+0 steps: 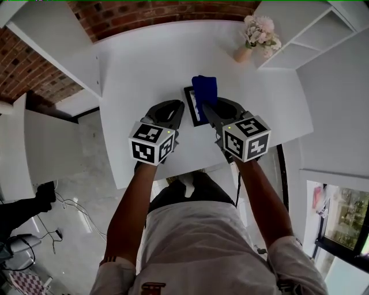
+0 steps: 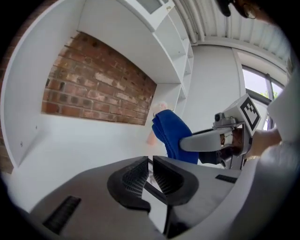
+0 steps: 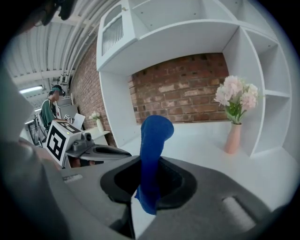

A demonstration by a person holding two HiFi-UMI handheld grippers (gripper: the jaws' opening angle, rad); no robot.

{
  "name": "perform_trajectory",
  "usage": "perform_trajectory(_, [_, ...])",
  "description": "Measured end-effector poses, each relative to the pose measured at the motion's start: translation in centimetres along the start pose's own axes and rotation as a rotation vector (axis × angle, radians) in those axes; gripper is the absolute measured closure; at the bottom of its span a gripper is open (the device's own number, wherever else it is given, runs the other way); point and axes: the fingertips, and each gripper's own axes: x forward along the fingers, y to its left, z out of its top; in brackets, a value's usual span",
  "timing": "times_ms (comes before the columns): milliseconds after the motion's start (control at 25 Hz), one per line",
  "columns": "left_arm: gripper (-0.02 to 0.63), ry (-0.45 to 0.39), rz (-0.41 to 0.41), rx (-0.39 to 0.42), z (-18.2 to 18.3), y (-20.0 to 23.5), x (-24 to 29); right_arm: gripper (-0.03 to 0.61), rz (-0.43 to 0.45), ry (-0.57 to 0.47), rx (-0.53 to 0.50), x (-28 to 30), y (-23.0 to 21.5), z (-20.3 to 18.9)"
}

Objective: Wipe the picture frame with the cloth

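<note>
Your right gripper (image 1: 207,109) is clamped on the blue cloth (image 1: 204,91) just over the picture frame (image 1: 195,116) lying flat on the desk (image 1: 144,69), your left gripper (image 1: 180,107) sits barely parted and empty beside it, and the wiping itself looks not yet started.

The cloth (image 1: 204,92) looks soft, the table (image 1: 144,75) matt, the brick wall (image 1: 144,14) rough.

- Red brick wall (image 1: 161,14) behind the white desk (image 1: 144,75)
- White open shelving (image 1: 314,40) at the right, white cabinet panels (image 1: 52,40) at the left
- Pale grey floor (image 1: 81,190) with loose cables (image 1: 69,203)
- Window (image 1: 346,219) at lower right, daylight outside
</note>
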Motion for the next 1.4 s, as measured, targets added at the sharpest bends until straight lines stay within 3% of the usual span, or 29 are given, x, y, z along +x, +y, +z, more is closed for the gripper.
perform_trajectory(320, [0.514, 0.225, 0.061, -0.102, -3.3, 1.5, 4.2, 0.506, 0.019, 0.159, 0.024, 3.9, -2.8, -2.7])
perform_trajectory(680, [0.482, 0.441, 0.148, -0.195, -6.8, 3.1, 7.4, 0.506, 0.106, 0.384, 0.085, 7.5, -4.8, -5.3])
perform_trajectory(1000, [0.48, 0.549, 0.176, -0.226, -8.8, 3.8, 8.6, 0.505, 0.165, 0.538, 0.078, 9.6, -4.9, -7.4])
perform_trajectory(1400, [0.48, 0.576, 0.164, -0.241, -9.1, 3.9, 8.7, 0.505, 0.127, 0.62, -0.001, 11.1, -6.0, -8.5])
